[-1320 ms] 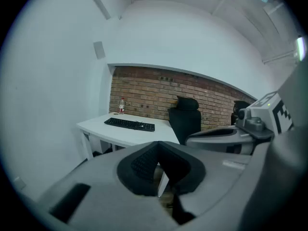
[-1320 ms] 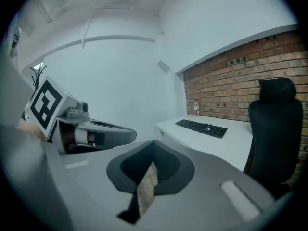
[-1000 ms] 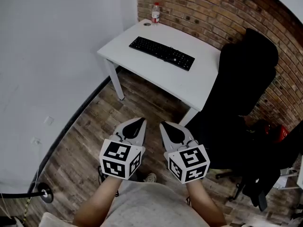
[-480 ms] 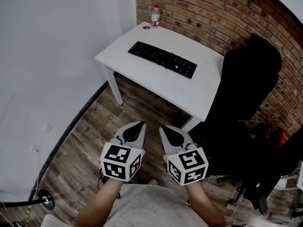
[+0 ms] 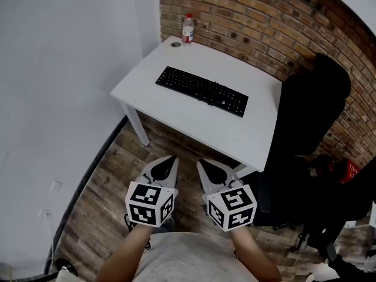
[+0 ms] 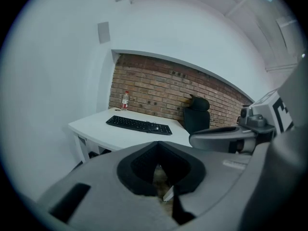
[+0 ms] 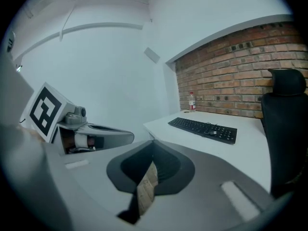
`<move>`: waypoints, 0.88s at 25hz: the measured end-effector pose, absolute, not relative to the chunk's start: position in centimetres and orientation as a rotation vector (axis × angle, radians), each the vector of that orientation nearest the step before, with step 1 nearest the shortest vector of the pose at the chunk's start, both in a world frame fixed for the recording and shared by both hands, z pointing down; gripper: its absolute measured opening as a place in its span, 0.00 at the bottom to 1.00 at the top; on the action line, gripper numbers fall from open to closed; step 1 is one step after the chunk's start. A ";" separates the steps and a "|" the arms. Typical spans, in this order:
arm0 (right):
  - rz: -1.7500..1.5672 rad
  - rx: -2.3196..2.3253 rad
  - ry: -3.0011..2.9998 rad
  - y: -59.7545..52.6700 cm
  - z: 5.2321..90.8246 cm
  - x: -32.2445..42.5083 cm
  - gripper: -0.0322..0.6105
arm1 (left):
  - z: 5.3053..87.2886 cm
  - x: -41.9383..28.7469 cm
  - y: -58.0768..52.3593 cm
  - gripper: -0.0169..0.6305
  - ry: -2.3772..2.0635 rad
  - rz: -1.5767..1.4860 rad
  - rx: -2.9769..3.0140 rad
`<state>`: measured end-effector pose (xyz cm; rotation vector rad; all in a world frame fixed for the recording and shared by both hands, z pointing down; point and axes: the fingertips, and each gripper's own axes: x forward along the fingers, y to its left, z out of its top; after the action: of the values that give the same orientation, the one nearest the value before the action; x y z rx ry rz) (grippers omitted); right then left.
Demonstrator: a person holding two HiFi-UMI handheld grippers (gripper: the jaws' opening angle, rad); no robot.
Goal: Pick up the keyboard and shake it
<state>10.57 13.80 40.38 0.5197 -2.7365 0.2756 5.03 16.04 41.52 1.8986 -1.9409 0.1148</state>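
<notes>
Both tongs are pressed closed on nothing: left gripper (image 5: 166, 163) and right gripper (image 5: 209, 166) are held side by side over the wooden floor, noses aimed at the white table (image 5: 176, 113), well short of it. The keyboard (image 5: 201, 91) lies flat across the tabletop, untouched, with a bottle (image 5: 187, 29) at the far corner. Paired like that, they look set to take one end each

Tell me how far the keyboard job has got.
Done: nothing yet; the keyboard lies flat on the white desk, untouched. In hand: the left tool and right tool, both shut and empty, hang over the wood floor, short of the desk. Left: reach it, grip, lift and shake.
</notes>
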 end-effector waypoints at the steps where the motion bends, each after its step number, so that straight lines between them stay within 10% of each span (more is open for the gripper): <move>1: 0.283 0.530 -2.733 13.3 40.3 9.6 0.07 | 41.5 3.9 15.6 0.02 -1.934 0.117 1.902; 22: 0.320 0.702 -2.674 7.9 40.2 -2.0 0.07 | 41.5 -8.9 9.4 0.02 -1.802 0.093 2.001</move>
<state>-1.97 7.93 40.15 0.7017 -2.6744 0.3195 -8.95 9.44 41.54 2.0006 -1.8020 0.0928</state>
